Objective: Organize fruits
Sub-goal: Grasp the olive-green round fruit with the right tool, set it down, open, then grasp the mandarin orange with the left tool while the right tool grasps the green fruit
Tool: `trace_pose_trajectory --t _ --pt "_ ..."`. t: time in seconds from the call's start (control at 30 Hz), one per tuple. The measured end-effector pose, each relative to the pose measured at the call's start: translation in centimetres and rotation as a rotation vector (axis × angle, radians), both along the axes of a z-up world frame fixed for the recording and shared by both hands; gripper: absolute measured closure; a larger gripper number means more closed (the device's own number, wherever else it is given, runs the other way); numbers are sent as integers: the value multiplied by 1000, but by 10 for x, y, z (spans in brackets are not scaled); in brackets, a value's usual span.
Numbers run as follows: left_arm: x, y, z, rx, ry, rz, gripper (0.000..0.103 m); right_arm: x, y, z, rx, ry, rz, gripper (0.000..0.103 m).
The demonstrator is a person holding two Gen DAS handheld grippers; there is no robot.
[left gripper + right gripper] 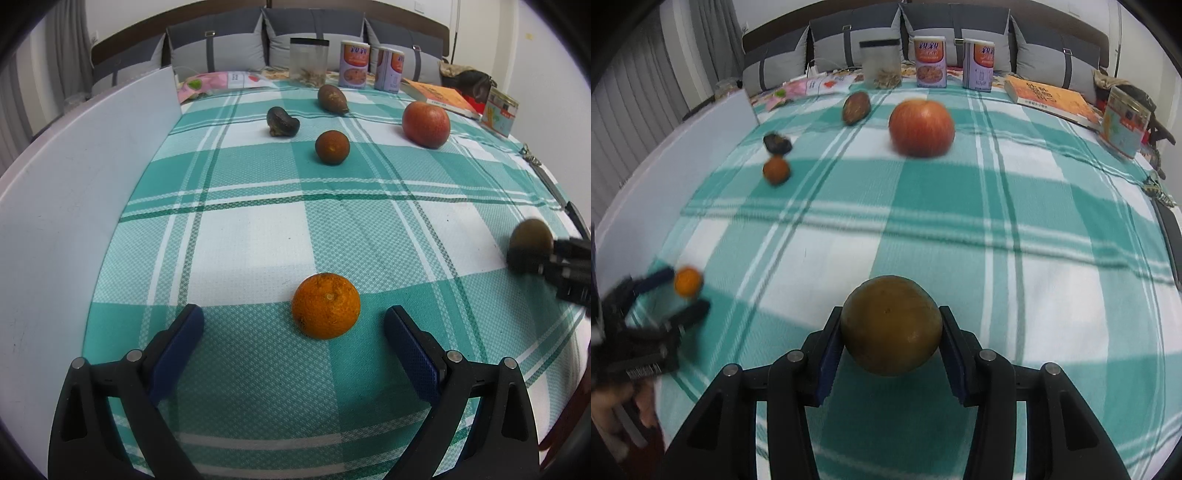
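1. Left wrist view: the left gripper [293, 325] is spread wide open and has hold of nothing. A bright orange [325, 305] sits on the checked cloth [258, 229] just ahead of the gap, touching neither blue pad. Farther back are a small dark orange fruit [332, 146], a lumpy dark fruit [282, 121], an oval brown fruit [332, 99] and a red apple [426, 124]. At the right edge the right gripper [532, 254] shows up blurry, with a brownish fruit [530, 236] at its tip.

2. Right wrist view: the right gripper [891, 345] is clamped on that brownish fruit [891, 325], which looks to be lifted a bit off the cloth, though motion blur makes it hard to be sure. The apple [921, 128] sits well ahead. Two cans [931, 61] and a clear jar [881, 63] line the far edge.
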State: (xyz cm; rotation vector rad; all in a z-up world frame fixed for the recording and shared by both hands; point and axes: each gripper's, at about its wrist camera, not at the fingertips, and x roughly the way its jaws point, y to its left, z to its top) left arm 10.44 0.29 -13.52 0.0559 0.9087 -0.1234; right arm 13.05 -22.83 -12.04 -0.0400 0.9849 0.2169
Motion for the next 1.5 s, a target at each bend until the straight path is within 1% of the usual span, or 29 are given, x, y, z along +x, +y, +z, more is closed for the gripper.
trace_pose_trajectory --t 0.03,0.07,0.1,0.13,0.17,0.2,0.27,0.33,0.4,0.5,1.5 --pt "0 0 0 -1 0 0 4 -6 3 0 -19 -33 -1 54" --pt "0 0 0 -1 0 0 4 -9 5 -1 -31 -47 -4 51" --pt "0 0 0 -1 0 0 4 -11 7 -2 -36 -49 -4 37" --pt "0 0 0 -1 0 0 4 -12 8 -3 -33 -49 0 28" --pt "0 0 0 -1 0 0 4 -13 9 -3 -35 -51 1 11" --pt "0 0 0 -1 0 0 4 -16 11 -3 -44 -62 -2 6" --pt "0 0 0 -1 0 0 4 -21 14 -3 -59 -78 6 6" --pt "0 0 0 -1 0 0 4 -20 17 -8 -72 -60 18 6" --pt "0 0 0 -1 0 0 4 -21 16 -10 -68 -65 11 2" --pt "0 0 0 -1 0 0 4 -20 16 -13 -63 -61 3 0" --pt "0 0 0 0 -1 1 4 -21 17 -14 -65 -63 -1 0"
